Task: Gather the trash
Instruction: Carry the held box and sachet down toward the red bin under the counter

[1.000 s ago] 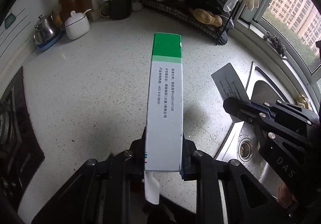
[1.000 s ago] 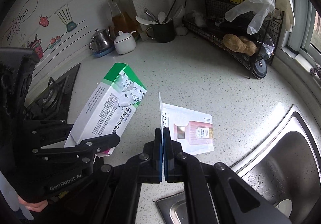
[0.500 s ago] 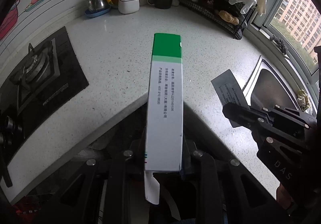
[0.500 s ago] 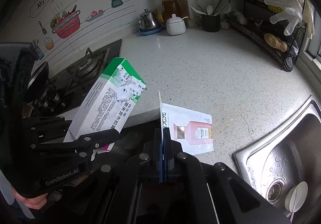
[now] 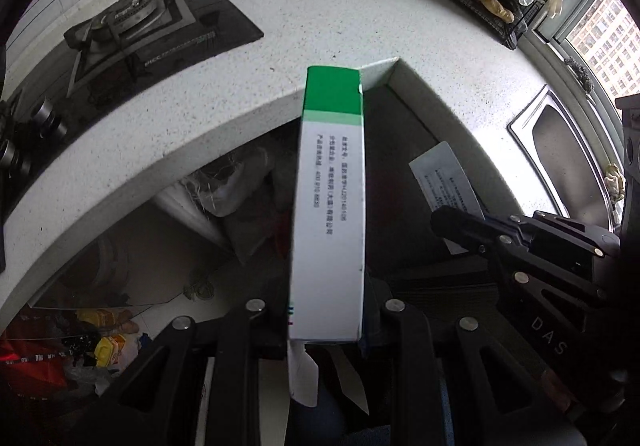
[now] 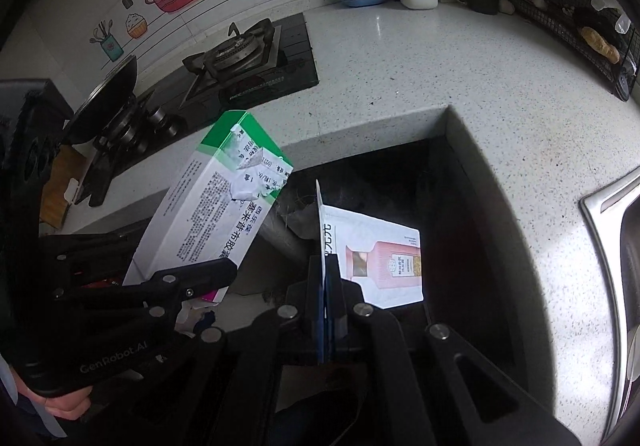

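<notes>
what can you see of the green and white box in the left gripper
The box is a long, slim cardboard carton, white with a green band at its far end and small dark print along its side. A torn white label shows on its broad face in the right wrist view. The left gripper is shut on its near end, and it sticks out tilted, beyond the countertop edge, over the dark space below.

Stove [image 6: 240, 58] left of the countertop [image 6: 420, 58], sink [image 5: 560, 154] right.
</notes>
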